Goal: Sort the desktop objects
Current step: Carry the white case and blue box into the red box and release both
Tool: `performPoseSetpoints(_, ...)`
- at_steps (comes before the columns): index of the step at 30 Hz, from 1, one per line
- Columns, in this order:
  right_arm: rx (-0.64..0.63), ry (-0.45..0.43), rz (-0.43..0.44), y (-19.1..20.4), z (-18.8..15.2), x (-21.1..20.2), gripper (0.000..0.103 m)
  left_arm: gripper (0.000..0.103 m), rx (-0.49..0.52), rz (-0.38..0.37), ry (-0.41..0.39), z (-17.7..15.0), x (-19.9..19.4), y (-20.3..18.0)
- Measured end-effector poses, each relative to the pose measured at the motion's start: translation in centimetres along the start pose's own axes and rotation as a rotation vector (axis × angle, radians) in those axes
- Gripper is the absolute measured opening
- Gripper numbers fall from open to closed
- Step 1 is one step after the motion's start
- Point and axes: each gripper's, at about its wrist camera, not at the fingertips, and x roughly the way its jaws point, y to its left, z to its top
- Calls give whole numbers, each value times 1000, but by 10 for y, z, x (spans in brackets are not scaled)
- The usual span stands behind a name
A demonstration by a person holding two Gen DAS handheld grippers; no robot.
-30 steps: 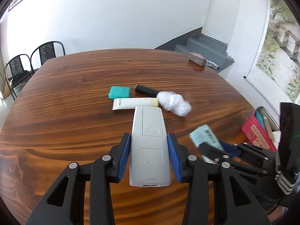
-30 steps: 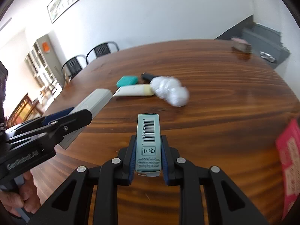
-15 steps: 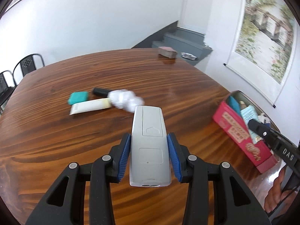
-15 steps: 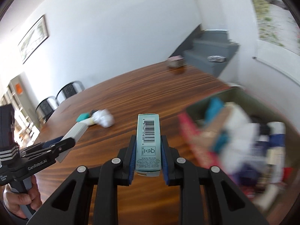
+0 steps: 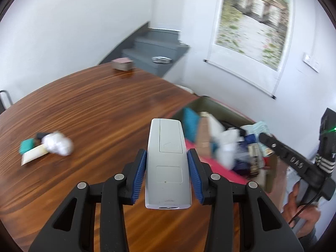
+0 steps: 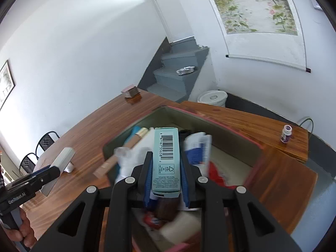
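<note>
Your right hand-held gripper (image 6: 166, 168) pinches the pale teal barcoded carton (image 6: 166, 159), long axis forward, directly over the red-walled cardboard box (image 6: 237, 134). Left hand-held gripper (image 5: 167, 174) clamps the grey remote (image 5: 167, 163), short of the box, left of it.

White remote (image 5: 167, 163) between blue pads (image 5: 139, 176)

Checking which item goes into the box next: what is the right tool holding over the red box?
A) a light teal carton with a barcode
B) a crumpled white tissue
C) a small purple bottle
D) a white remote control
A: the right tool is clamped on the teal barcode carton, above the open red box.
</note>
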Motion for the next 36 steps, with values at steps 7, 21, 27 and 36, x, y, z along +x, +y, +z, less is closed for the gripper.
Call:
performPoseSetpoints(7,-1,-20,-19,-10,8,-2,26,43,68,-84,9,21,25,-44)
performPoseSetpoints(21,-5,-5,-16,-16,11,10,26,43,98,-192,85,32,72,-77)
performPoseSetpoints(27,8,20,0,-14,10,16,27,50,68,-197,81,33,68,-67)
performPoseSetpoints(36,17,21,7,-8,9,13,28,60,15,-119,27,32,49,-37)
